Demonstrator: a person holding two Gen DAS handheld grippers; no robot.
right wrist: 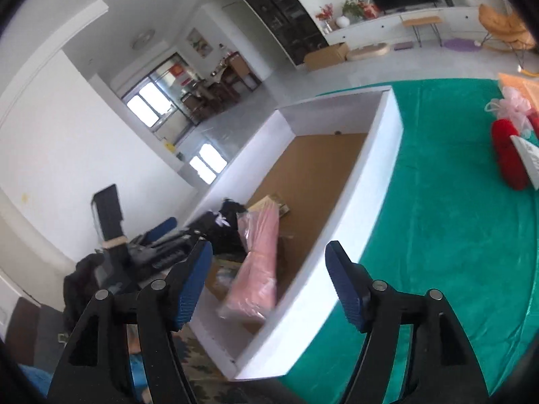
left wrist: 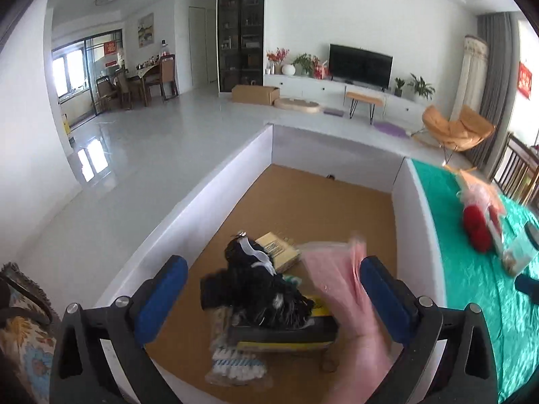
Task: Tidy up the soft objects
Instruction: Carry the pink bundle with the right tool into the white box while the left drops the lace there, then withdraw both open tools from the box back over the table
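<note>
So the pink packet (left wrist: 337,279) was dropping into the white box (left wrist: 232,165), blurred, leaning at about 3 o'clock of the black bundle (left wrist: 256,289) already inside. Left hand-held gripper (left wrist: 273,286) was spread wide with nothing pinched; right hand-held gripper (right wrist: 269,279) was also open and empty, above the box's near wall. I'd call this the release step. Next up is probably the red soft thing (right wrist: 508,155) on the green bench (right wrist: 438,202), out at 2 o'clock, which needs a reach across.

Bright daylight enters through the far windows (left wrist: 69,70), leaving glare on the glossy floor (left wrist: 91,161). The pink bag (left wrist: 337,269) is motion-blurred; fisheye bending darkens both views' edges.
</note>
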